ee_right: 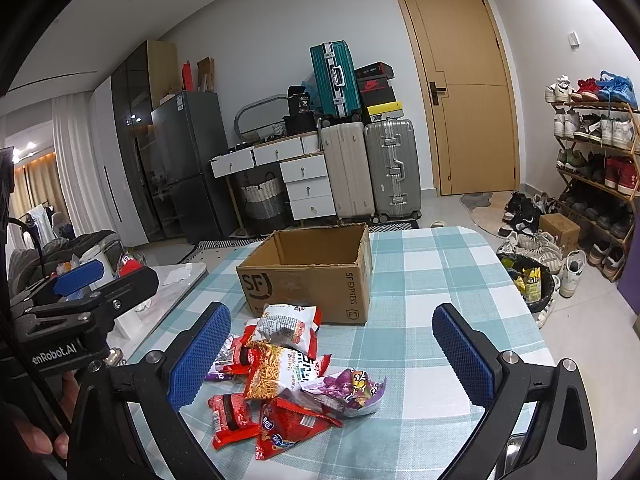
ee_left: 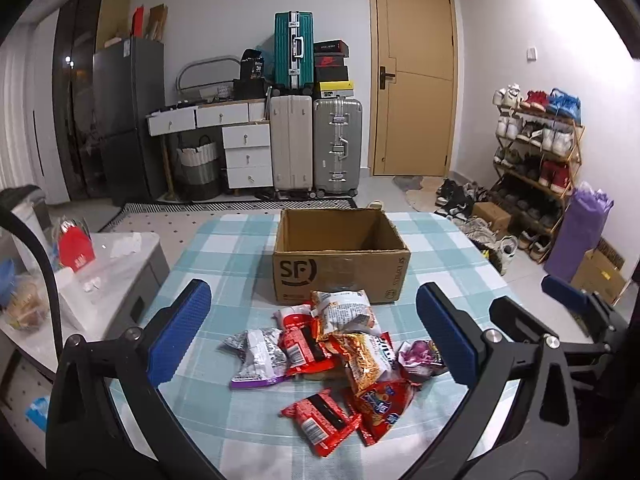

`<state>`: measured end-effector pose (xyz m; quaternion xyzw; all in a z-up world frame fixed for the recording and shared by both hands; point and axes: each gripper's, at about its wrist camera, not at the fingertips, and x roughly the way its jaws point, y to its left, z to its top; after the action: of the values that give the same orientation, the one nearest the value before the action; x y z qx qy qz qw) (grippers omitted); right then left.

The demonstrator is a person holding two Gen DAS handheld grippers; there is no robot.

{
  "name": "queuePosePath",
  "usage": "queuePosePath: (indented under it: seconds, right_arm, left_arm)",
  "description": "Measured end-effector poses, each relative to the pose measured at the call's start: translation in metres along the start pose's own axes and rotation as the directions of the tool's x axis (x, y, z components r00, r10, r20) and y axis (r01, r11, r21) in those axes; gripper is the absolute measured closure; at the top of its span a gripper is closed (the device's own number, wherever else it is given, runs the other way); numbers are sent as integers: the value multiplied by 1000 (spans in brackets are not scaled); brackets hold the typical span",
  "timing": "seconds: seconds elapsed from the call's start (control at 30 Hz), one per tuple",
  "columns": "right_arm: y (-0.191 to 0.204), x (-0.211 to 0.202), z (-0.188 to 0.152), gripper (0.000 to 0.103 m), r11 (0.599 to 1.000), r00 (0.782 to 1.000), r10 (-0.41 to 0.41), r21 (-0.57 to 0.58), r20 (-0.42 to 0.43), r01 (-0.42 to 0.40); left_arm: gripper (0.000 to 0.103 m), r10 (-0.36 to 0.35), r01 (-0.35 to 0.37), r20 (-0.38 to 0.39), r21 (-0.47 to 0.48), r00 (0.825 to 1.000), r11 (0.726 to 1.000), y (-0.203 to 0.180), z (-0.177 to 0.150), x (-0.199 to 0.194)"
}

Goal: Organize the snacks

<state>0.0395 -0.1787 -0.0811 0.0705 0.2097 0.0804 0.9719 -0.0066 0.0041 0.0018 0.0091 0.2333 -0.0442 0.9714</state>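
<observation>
Both the left tongs (ee_left: 314, 334) and right tongs (ee_right: 332, 354) are hanging released, gripping nothing, above the snack packets (ee_left: 320, 356) that are lying heaped on the checked desk (ee_left: 440, 248), just near of the open cardboard box (ee_left: 340, 256).

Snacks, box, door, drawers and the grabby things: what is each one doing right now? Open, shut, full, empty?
Cardboard box: open on top, nothing visible inside.
Snack packets: sealed, heaped on the tablecloth in front of the box.
Left hand-held gripper: open, holding nothing.
Right hand-held gripper: open, holding nothing.
Door: shut.
Top left drawer: pulled out slightly.
Lower drawers: shut.
</observation>
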Motion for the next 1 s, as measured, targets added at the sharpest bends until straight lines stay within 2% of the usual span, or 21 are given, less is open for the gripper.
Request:
queuePosePath:
  seconds: [1.0]
  right_arm:
    - [-3,-3,3,0,1000,1000,1,10,-2,-1]
  left_arm:
    - [0,16,-16,1,-4,1000,1000,3,-3,3]
